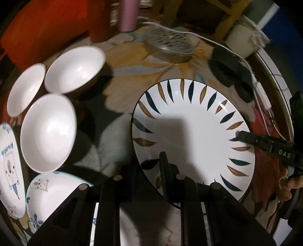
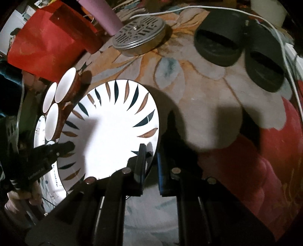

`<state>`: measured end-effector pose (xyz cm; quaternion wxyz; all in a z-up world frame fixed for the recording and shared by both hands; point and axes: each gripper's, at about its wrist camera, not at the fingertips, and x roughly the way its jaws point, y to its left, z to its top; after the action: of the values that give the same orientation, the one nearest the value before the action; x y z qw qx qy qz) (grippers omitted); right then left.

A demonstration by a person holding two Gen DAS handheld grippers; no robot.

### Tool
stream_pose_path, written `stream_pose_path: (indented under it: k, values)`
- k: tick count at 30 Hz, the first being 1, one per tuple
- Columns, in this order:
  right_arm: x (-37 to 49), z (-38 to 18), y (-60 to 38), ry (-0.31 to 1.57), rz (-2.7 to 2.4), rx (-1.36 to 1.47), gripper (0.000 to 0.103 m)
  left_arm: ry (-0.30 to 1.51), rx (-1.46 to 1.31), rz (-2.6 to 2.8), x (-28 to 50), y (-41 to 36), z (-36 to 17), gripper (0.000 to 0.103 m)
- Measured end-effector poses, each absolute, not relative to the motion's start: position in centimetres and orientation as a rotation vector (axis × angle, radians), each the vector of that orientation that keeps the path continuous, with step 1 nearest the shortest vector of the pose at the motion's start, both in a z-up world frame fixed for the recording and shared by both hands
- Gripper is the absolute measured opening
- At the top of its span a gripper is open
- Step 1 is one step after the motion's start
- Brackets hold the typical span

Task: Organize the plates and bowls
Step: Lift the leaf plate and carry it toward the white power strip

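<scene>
The big plate (image 1: 189, 132), white with dark blue and brown leaf strokes round its rim, sits at the middle of the scene above a flowered cloth (image 1: 132, 62). Both grippers have it by the rim on opposite sides. The left gripper (image 1: 151, 170) is closed on the plate's near-left edge, one finger (image 1: 163, 166) lying over the white face and the other under the rim. The right gripper (image 2: 151, 160) is narrowed onto the plate's right edge in the same way, its inner finger (image 2: 141, 160) on the face and the outer one (image 2: 161, 166) outside the rim. In the left view the right gripper's tip reaches onto the plate's far-right rim, with a hand (image 1: 289, 183) behind it.

Left of the plate stand three white bowls (image 1: 49, 132) with brown outsides, close together, touching or nearly so. Below them, also left of the plate, are a small oval dish (image 1: 11, 170) with a cartoon print and a flowered bowl (image 1: 49, 191); motion blur makes it hard to say whether these touch.

Beyond the plate lies a round metal grate (image 2: 139, 34). To the plate's far right sit two black slippers (image 2: 219, 37), with a white cable (image 2: 280, 43) running over them. A pink cup (image 1: 127, 15) and a red bag (image 2: 47, 37) stand beyond the bowls.
</scene>
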<state>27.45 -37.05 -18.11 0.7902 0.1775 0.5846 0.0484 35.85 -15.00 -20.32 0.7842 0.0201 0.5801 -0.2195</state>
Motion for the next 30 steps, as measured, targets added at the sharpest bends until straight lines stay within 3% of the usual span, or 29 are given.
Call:
stream_pose_path:
  k: [11, 19, 30]
  values:
    - [19.2, -15.7, -45.3, 1.221, -0.069, 0.465, 0.012, 1.214, 0.148, -0.698, 31.5, -25.8, -18.6, 0.020]
    - [13.8, -18.1, -50.8, 1.248, -0.199, 0.553, 0.014, 1.219, 0.244, -0.763, 28.2, -33.7, -19.9, 0.020]
    - [12.8, -20.8, -52.7, 1.304, -0.241, 0.588, 0.017, 1.293, 0.313, -0.714, 27.4, -36.6, -22.8, 0.021]
